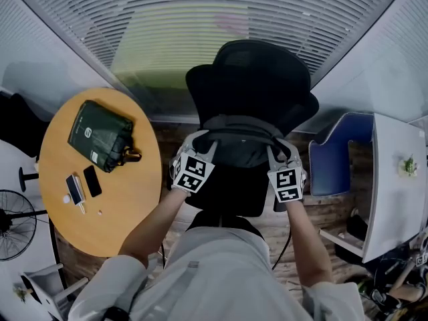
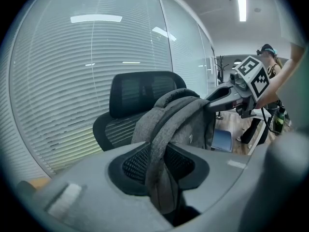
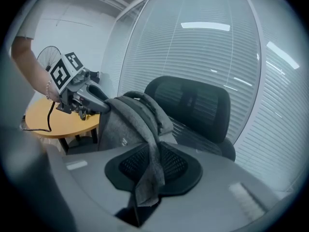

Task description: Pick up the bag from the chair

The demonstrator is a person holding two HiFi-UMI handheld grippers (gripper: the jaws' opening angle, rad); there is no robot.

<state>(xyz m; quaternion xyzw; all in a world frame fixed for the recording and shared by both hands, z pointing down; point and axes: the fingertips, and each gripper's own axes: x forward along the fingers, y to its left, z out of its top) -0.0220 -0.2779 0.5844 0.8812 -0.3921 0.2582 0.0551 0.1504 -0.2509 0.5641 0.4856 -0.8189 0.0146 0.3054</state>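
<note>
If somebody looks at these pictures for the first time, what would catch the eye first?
The grey fabric backpack in the middle strikes first. It is held in front of the black mesh office chair, and the left gripper and the right gripper are each shut on one of its shoulder straps. To the left stands a round wooden table with a dark green pouch on it.

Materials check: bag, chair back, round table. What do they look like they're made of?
bag: grey woven fabric, matte; the heathered weave shows and it drapes softly.
chair back: probably black mesh on a plastic frame, matte; the lower part looks ribbed and see-through.
table: wood or wood-look laminate, with a smooth tan top; can't tell which.
</note>
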